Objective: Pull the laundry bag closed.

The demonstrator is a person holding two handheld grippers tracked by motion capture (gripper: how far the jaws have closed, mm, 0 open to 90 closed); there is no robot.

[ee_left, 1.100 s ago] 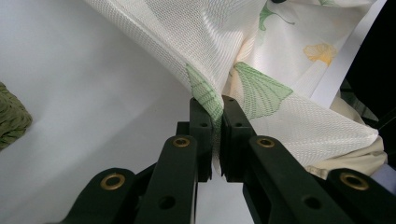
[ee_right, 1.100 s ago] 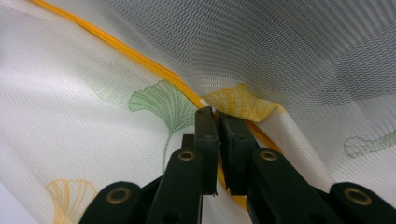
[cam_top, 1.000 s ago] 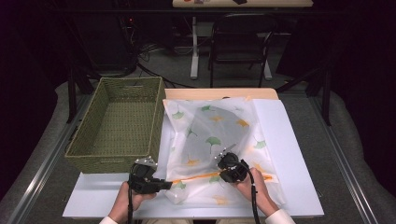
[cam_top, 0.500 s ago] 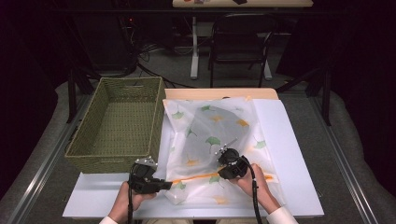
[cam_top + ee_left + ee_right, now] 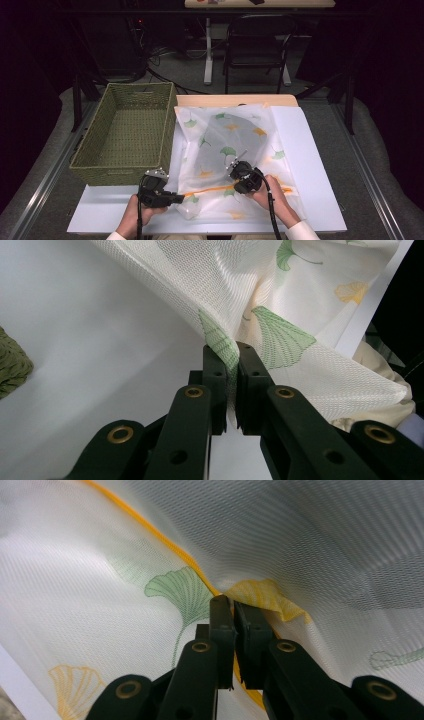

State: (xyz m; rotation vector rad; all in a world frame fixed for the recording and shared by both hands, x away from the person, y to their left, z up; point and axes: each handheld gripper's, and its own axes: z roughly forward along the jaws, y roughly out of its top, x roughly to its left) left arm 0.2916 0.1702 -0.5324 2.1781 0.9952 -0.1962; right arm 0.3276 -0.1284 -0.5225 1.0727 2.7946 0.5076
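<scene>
So both tools are clamped on the mesh cloth point(image 5: 225, 150), the white see-through one with ginkgo leaves, spread over the white board point(image 5: 310, 165) on the table, toward the near edge. The left tool point(image 5: 229, 352) has its jaws pinched narrow on a fold at a green leaf, at the cloth's near left corner. The right tool point(image 5: 233, 605) has just been closing and bites the orange hem by a yellow leaf. A green wicker basket point(image 5: 125, 135) sits just beside the cloth on the left side.

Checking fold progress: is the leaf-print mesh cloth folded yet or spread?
Mostly spread: the mesh cloth lies across the white board; its near edge is pinched by the left gripper and right gripper.
</scene>
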